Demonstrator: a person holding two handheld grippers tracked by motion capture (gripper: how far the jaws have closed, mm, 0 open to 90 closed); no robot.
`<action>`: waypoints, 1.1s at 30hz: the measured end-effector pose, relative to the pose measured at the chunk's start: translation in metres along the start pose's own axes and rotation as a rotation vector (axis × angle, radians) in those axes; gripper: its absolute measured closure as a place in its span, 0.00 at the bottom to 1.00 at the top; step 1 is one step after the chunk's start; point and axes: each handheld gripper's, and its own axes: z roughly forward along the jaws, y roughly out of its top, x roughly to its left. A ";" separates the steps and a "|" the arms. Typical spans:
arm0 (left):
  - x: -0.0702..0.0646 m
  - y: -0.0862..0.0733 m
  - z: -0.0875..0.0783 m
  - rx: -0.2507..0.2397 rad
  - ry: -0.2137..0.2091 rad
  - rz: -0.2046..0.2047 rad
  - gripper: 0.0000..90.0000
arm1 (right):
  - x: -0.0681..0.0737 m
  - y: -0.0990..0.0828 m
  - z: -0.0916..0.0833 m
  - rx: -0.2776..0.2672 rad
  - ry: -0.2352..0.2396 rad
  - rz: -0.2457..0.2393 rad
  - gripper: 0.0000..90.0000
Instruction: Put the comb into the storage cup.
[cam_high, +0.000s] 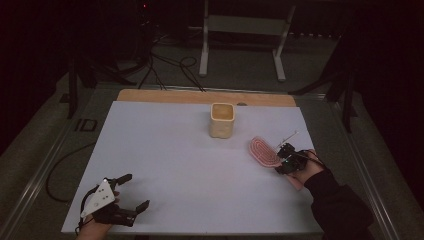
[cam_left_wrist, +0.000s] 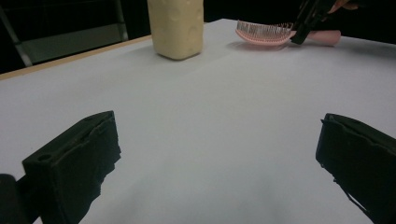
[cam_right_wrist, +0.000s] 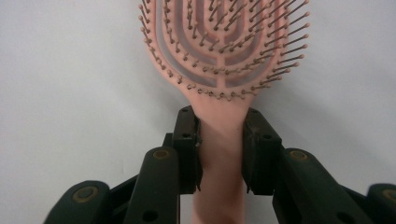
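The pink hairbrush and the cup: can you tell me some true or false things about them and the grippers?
1. The right gripper grips the pink hairbrush by its handle. True.
2. The hairbrush stands inside the cream cup. False: it lies on the white table, to the right of the cup.
3. The left gripper has open jaws with nothing between them. True.
4. The cup lies tipped on its side. False: it stands upright.
5. The brush's bristles face down. False: they point up.
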 end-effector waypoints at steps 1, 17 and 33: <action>0.000 0.000 0.000 0.000 0.000 0.000 0.00 | 0.001 0.000 -0.001 -0.005 0.005 0.002 0.78; 0.000 0.000 0.000 0.000 0.001 0.001 0.00 | 0.010 0.008 -0.016 -0.170 0.036 0.000 0.78; 0.001 0.000 -0.001 -0.006 0.004 -0.011 0.00 | 0.020 0.013 -0.040 -0.315 0.028 -0.008 0.78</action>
